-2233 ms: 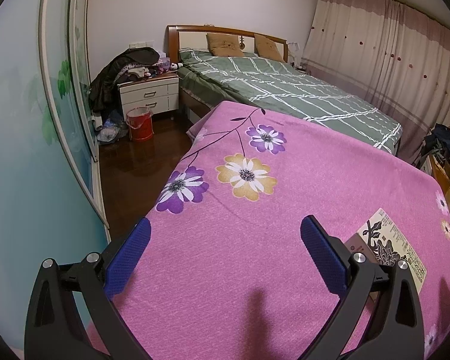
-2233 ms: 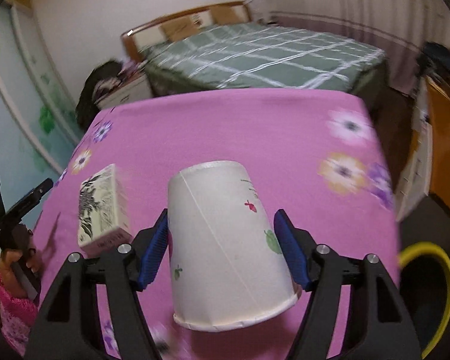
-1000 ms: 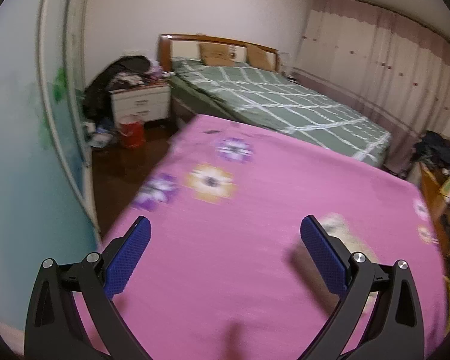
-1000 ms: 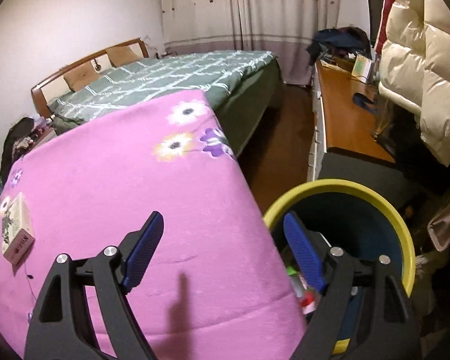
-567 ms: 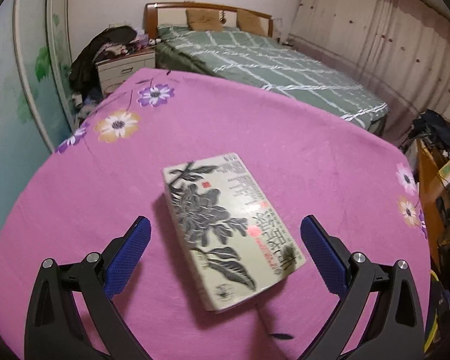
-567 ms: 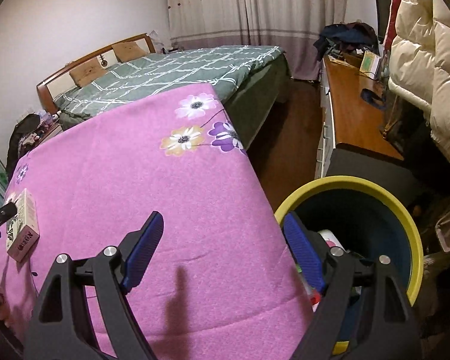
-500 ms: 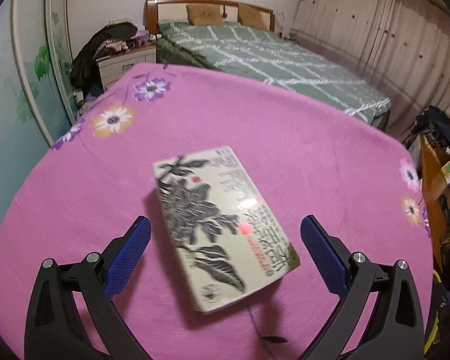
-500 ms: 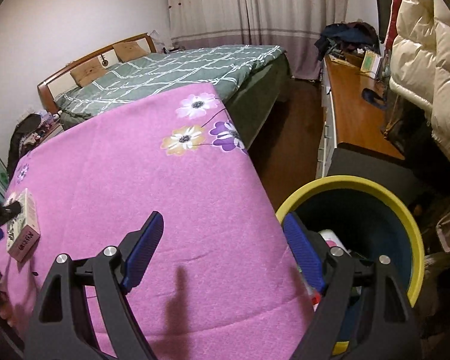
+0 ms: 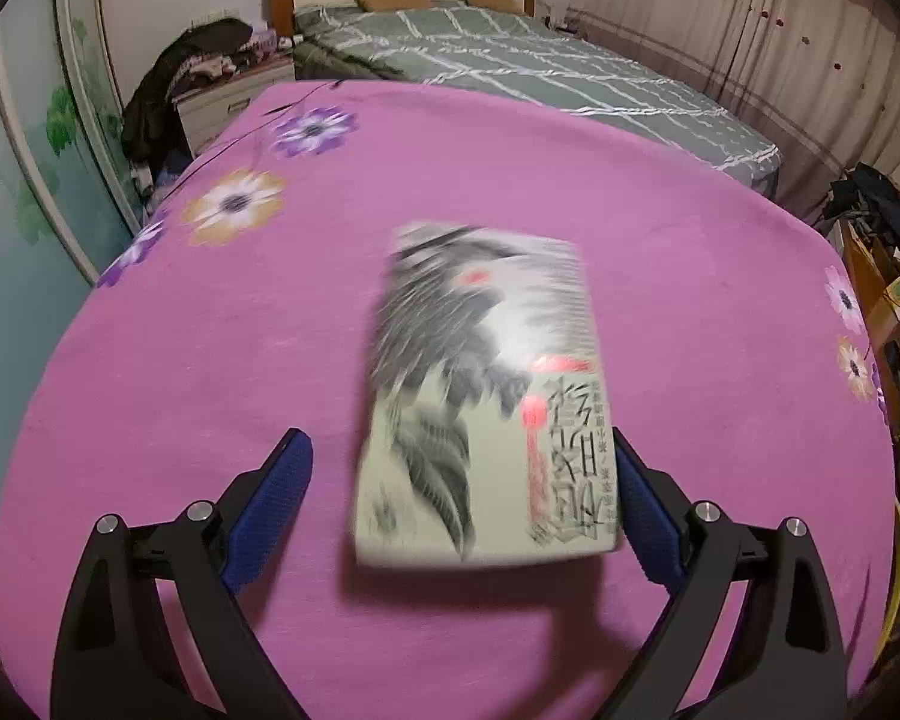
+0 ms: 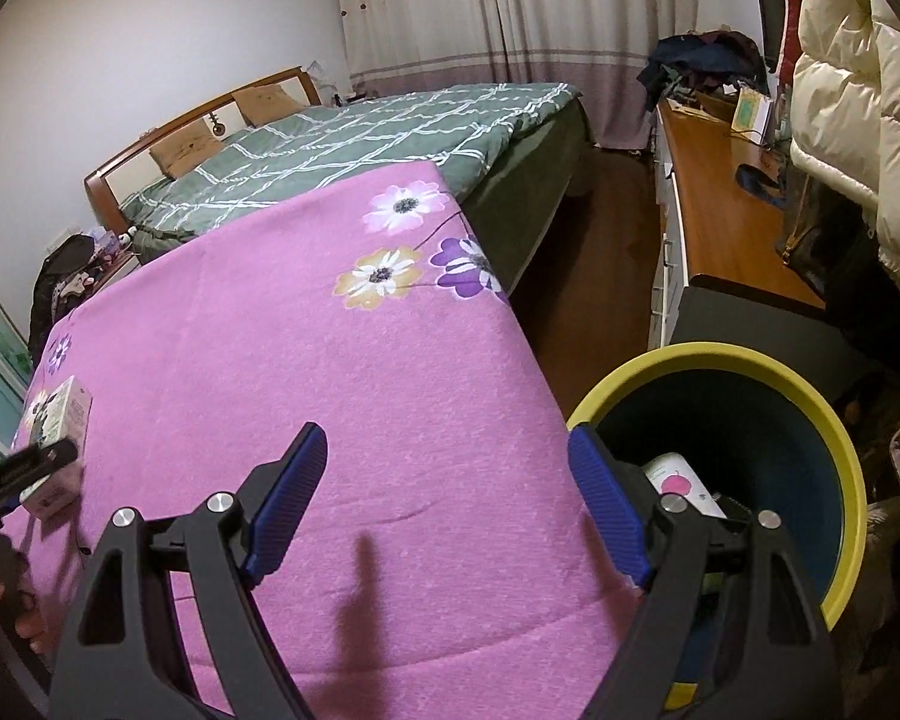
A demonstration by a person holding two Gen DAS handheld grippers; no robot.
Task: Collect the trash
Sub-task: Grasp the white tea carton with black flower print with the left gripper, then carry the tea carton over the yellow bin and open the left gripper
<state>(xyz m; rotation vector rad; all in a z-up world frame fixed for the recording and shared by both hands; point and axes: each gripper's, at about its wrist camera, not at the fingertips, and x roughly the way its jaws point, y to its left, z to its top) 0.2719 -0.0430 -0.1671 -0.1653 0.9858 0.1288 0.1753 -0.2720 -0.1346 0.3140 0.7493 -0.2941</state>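
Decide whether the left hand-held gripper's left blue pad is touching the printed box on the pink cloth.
Apart. In the left wrist view, pink cloth shows plainly between the left pad of the left hand-held gripper and the printed box.

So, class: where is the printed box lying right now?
In the left wrist view the printed box lies flat on the pink cloth, between the left gripper's open blue fingers, nearer the right-hand one.

Box (image 9: 486, 396) lies on the cloth (image 9: 210, 360) — bin (image 10: 834, 438) (seemingly holding trash) stands beside it.
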